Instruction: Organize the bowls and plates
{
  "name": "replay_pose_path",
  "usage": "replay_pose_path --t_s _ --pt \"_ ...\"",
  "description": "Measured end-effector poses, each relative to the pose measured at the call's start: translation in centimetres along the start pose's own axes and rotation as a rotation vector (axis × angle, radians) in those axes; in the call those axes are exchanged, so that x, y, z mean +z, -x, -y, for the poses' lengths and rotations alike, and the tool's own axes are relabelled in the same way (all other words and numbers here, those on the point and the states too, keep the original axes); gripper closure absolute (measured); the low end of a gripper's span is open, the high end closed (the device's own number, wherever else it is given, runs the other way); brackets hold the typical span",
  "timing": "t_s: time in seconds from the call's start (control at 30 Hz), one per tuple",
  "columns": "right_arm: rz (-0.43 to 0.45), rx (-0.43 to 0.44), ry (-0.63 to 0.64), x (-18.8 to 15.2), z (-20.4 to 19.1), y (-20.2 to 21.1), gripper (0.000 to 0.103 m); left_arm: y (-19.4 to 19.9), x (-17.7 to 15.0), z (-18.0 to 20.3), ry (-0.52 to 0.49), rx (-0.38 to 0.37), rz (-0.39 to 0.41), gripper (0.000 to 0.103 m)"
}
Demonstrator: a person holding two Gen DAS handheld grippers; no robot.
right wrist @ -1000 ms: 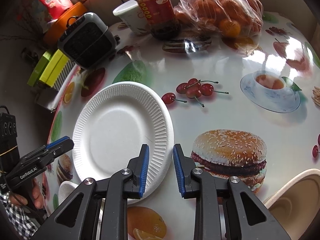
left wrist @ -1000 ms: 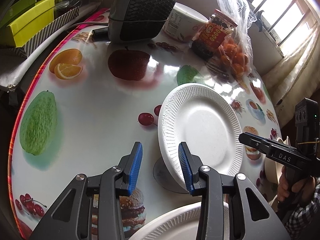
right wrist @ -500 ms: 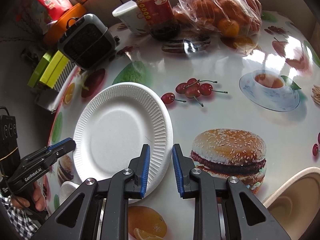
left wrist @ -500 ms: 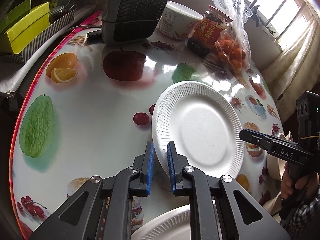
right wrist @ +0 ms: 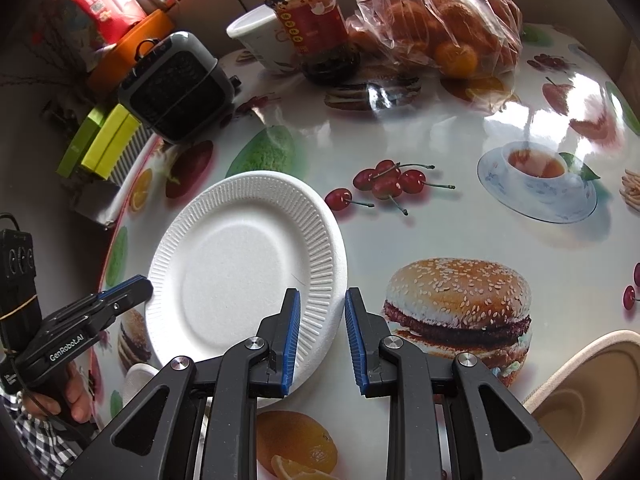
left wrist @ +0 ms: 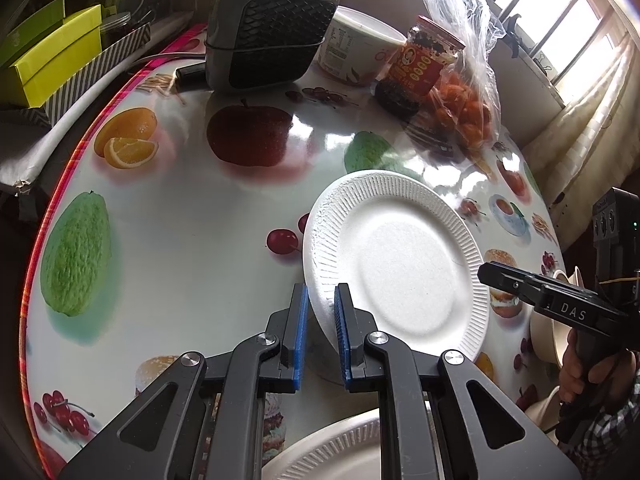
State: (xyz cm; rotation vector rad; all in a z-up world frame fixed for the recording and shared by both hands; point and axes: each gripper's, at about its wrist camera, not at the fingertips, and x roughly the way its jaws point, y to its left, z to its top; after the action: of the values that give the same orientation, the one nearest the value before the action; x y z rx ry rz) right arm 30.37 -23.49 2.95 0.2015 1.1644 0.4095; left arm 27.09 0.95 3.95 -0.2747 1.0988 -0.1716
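The round white foam plate with a ribbed rim (left wrist: 396,268) is off the table and tilted, its near-left rim gripped between the blue pads of the left gripper (left wrist: 320,332), whose fingers are closed down narrow onto the edge. The right gripper (right wrist: 320,332) straddles the opposite rim in its own view, the left blue pad over the ribbing and the right pad outside the edge; there is a visible gap, so it looks narrowly open and not clamping. A second white foam plate (left wrist: 332,452) lies just below the left gripper at the frame's bottom, and that is probably the stacking target. To do this well, I would keep the pinch deep enough on the rim that the light foam does not pivot or crease, level the plate before lowering, and centre it over the lower plate so the rims nest. A beige bowl (right wrist: 588,400) sits close to the right gripper. Further back on the glossy fruit-printed round table (left wrist: 192,216) stand a dark grey heater (left wrist: 268,24), a red-labelled jar (left wrist: 420,64) and a clear bag of oranges (left wrist: 464,100), well apart from the work.
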Motion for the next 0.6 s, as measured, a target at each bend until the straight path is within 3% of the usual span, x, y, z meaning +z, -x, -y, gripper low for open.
replay_pose_path --t_s 0.6 --pt "0.057 0.022 0.024 -0.9 -1.2 2.7 0.081 2.5 -0.5 0.3 -0.007 -0.015 0.044 0.089"
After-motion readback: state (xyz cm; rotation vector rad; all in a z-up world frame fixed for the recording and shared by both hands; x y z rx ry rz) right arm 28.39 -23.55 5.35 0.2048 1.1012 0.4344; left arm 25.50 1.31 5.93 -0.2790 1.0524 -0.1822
